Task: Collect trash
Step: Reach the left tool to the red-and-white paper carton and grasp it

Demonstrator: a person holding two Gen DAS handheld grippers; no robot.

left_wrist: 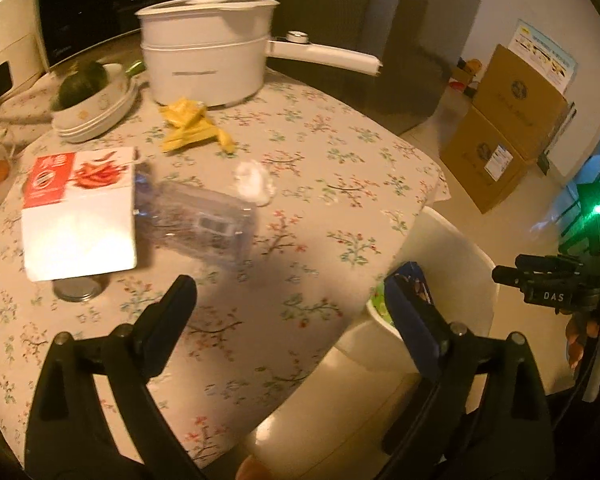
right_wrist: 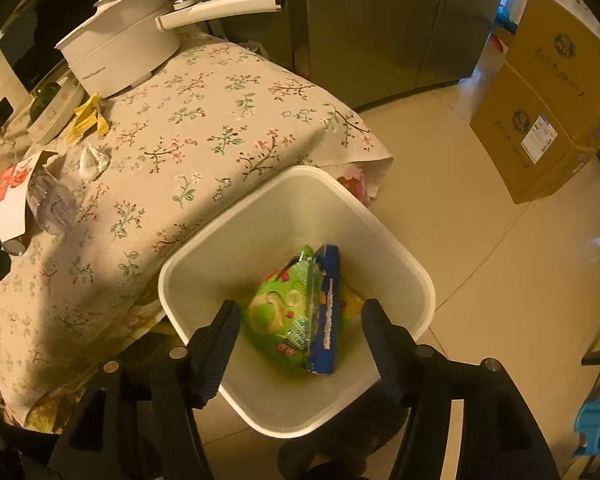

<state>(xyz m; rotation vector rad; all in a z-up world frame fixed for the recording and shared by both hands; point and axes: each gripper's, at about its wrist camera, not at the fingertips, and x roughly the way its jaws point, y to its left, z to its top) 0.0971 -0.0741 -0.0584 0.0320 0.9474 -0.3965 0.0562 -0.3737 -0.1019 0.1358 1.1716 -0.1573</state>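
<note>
My right gripper (right_wrist: 300, 332) is open and empty, hanging over a white trash bin (right_wrist: 396, 256) beside the table. A green snack bag (right_wrist: 276, 320) and a blue wrapper (right_wrist: 327, 320) lie inside the bin. My left gripper (left_wrist: 290, 308) is open and empty above the floral tablecloth (left_wrist: 300, 184). On the table lie a crumpled clear plastic package (left_wrist: 204, 220), a white crumpled tissue (left_wrist: 254, 182), a yellow banana peel (left_wrist: 192, 126) and a red-and-white carton (left_wrist: 76, 216). The bin's rim (left_wrist: 452, 236) shows at the table's right edge.
A white electric pot (left_wrist: 208, 56) with a long handle stands at the back. Stacked bowls (left_wrist: 96, 112) hold a dark green squash. A metal lid (left_wrist: 76, 290) lies under the carton. Cardboard boxes (left_wrist: 504, 136) stand on the floor to the right.
</note>
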